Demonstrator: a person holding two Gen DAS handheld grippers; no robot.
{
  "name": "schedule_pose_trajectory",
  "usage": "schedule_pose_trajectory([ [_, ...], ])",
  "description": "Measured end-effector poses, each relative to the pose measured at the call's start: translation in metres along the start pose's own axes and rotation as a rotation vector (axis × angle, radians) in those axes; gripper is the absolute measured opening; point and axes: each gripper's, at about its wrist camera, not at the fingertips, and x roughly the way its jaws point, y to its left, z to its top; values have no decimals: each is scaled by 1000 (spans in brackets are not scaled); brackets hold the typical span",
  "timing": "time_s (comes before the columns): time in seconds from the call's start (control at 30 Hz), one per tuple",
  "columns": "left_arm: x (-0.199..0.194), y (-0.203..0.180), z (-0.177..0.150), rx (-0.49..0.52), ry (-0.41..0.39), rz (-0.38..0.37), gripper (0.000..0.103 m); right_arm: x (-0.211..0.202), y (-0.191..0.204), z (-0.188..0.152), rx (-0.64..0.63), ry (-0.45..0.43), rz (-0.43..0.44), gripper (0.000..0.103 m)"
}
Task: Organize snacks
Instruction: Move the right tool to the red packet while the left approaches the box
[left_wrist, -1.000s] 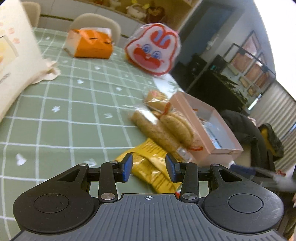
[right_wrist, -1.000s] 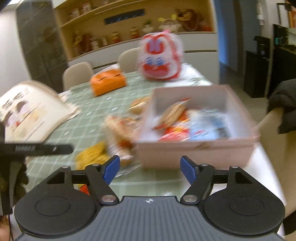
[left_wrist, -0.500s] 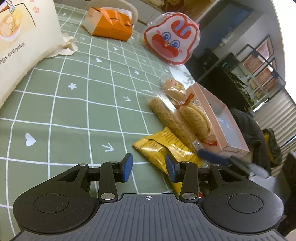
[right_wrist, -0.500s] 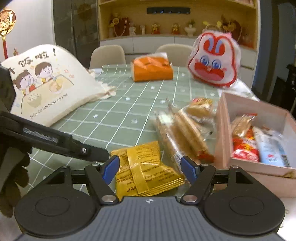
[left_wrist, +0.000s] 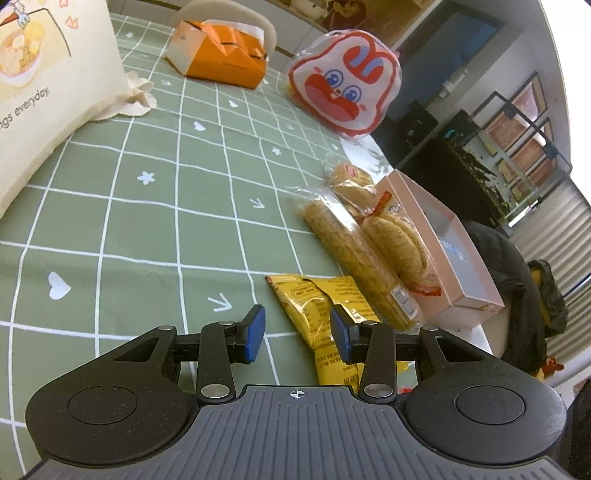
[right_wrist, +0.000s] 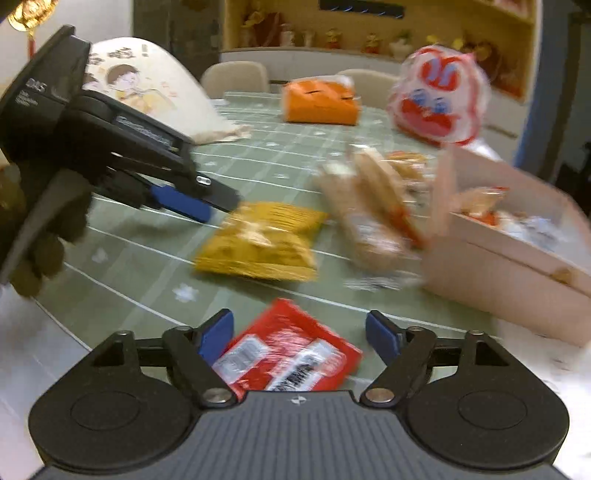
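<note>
A yellow snack packet (left_wrist: 321, 314) lies on the green checked tablecloth (left_wrist: 147, 229), partly between the fingers of my open left gripper (left_wrist: 297, 334). Clear packs of crackers (left_wrist: 373, 247) lie against the pink box (left_wrist: 454, 258). In the right wrist view the yellow packet (right_wrist: 262, 242), crackers (right_wrist: 373, 206) and pink box (right_wrist: 517, 258) with several snacks inside look blurred. A red packet (right_wrist: 291, 354) lies between the fingers of my open right gripper (right_wrist: 299, 332). The left gripper shows in the right wrist view (right_wrist: 184, 203), beside the yellow packet.
A rabbit-face bag (left_wrist: 347, 92), an orange box (left_wrist: 221, 55) and a cream printed cushion (left_wrist: 44, 85) stand at the back. The table's near edge (right_wrist: 74, 328) runs just left of my right gripper. Chairs stand behind the table.
My right gripper has pulled back and to the left, so the red packet now shows between its fingers. My left gripper has shifted slightly over the yellow packet. Both stay open.
</note>
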Motion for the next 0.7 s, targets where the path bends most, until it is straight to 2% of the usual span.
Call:
schedule_pose_trajectory([
  [0.17,1,-7,2,63,-50,9,43,-11,-34,-14,78,-1,-71,82],
  [0.27,0,-18,7,78,-58,12,43,-14,-57,-20,175,0,-60,82],
  [0.33,-4,-34,17,90,-66,-16,43,-15,-62,-21,198,-7,-47,83],
  [0.47,-3,-80,43,181,-109,-52,43,-15,-58,-21,181,-15,-38,84],
  [0.53,12,-100,58,216,-98,-56,43,-18,-57,-22,179,-31,-45,84],
  [0.6,34,-118,71,264,-100,-29,43,-21,-56,-22,183,-52,-51,84],
  [0.67,61,-132,76,334,-58,-12,41,-21,-57,-22,190,-60,-48,84],
  [0.7,78,-137,77,358,-7,-1,38,-21,-58,-22,196,-58,-44,84],
])
